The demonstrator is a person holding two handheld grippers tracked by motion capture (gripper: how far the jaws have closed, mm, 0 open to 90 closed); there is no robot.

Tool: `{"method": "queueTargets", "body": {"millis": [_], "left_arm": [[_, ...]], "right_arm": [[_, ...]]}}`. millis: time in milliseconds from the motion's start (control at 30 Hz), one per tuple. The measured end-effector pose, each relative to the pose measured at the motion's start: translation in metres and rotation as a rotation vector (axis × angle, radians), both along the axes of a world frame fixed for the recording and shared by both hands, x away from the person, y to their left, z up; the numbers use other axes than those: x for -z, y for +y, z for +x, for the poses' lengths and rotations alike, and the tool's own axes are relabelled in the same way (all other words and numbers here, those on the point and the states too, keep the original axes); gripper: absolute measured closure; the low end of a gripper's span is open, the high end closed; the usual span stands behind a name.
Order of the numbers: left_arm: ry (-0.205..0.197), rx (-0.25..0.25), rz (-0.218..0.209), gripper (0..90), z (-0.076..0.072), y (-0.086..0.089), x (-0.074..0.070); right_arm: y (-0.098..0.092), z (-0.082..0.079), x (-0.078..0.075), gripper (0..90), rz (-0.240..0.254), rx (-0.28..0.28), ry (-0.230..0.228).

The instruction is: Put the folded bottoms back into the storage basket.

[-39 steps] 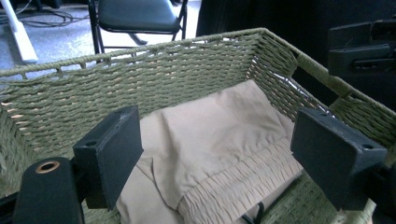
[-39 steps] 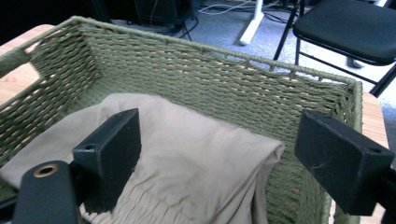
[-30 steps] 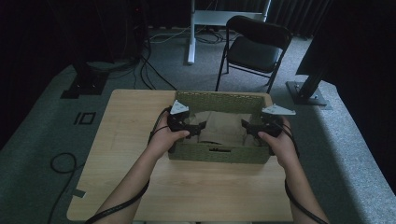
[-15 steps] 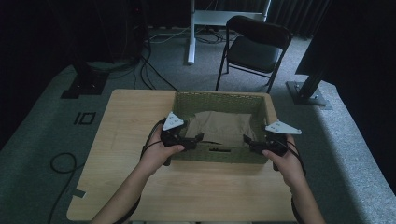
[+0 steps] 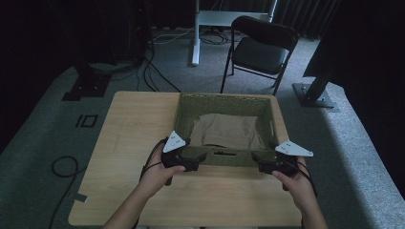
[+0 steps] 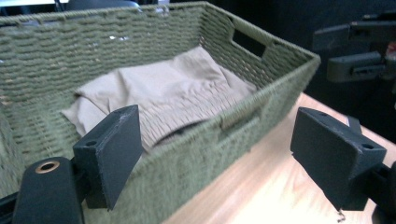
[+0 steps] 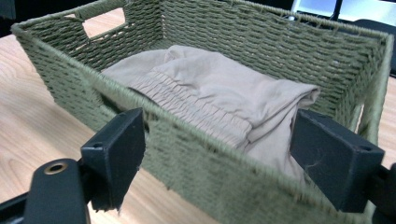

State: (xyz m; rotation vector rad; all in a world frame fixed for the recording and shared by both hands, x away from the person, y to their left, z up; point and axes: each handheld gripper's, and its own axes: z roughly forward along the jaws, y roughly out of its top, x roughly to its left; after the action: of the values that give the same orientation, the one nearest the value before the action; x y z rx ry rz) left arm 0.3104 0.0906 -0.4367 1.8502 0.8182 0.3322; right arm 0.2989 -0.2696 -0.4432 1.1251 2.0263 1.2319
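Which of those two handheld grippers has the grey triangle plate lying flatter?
The right gripper. Its grey plate lies nearly flat by the green woven basket's right near corner, while the plate on the left gripper tilts up steeply.

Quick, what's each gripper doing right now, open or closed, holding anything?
Left gripper: open, holding nothing, at the green woven basket's near wall.
Right gripper: open, holding nothing, at that same wall.

A black folding chair [image 5: 260, 45] stands on grey carpet [image 5: 43, 129] beyond the wooden bench [image 5: 129, 124]. A white desk leg [image 5: 196, 31] rises beside it. Black cables [image 5: 153, 71] trail across the floor at left.
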Motion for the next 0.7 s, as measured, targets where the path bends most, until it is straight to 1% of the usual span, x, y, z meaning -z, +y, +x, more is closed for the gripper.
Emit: {"method": "queueTargets", "body": {"millis": [67, 100, 167, 200, 233, 267, 300, 333, 467, 567, 667, 700], "left_arm": [[0.001, 0.005, 0.004, 17.7, -0.002, 0.001, 0.002], [0.003, 0.007, 0.006, 17.7, -0.007, 0.004, 0.005], [0.006, 0.003, 0.012, 17.7, -0.012, 0.005, 0.009], [0.011, 0.009, 0.021, 17.7, -0.015, 0.006, 0.012], [0.015, 0.011, 0.022, 17.7, -0.016, 0.007, 0.014], [0.015, 0.011, 0.022, 17.7, -0.016, 0.007, 0.014], [0.033, 0.016, 0.026, 17.7, -0.020, 0.008, 0.022], [0.043, 0.018, 0.031, 17.7, -0.021, 0.009, 0.026], [0.067, 0.018, 0.047, 17.7, -0.025, 0.011, 0.040], [0.066, 0.020, 0.068, 17.7, -0.028, 0.013, 0.048], [0.086, 0.012, 0.064, 17.7, -0.030, 0.016, 0.057], [0.086, 0.012, 0.064, 17.7, -0.030, 0.016, 0.057]], "right_arm": [[-0.001, -0.003, 0.003, 16.9, 0.003, 0.004, 0.000], [-0.004, -0.008, 0.008, 16.7, 0.001, 0.005, 0.001], [-0.005, -0.012, 0.013, 16.4, 0.005, 0.003, 0.007], [-0.005, -0.013, 0.016, 16.1, 0.003, 0.003, 0.007], [-0.006, -0.015, 0.020, 15.0, 0.003, 0.000, 0.011], [-0.006, -0.015, 0.020, 15.0, 0.003, 0.000, 0.011], [-0.006, -0.019, 0.027, 14.1, -0.001, -0.012, 0.005], [-0.006, -0.019, 0.030, 14.0, -0.007, -0.019, 0.007], [-0.006, -0.023, 0.043, 14.0, -0.015, -0.019, 0.032], [-0.008, -0.024, 0.051, 14.1, -0.010, -0.007, 0.046], [-0.008, -0.025, 0.059, 14.0, -0.017, -0.004, 0.059], [-0.008, -0.025, 0.059, 14.0, -0.017, -0.004, 0.059]]}}
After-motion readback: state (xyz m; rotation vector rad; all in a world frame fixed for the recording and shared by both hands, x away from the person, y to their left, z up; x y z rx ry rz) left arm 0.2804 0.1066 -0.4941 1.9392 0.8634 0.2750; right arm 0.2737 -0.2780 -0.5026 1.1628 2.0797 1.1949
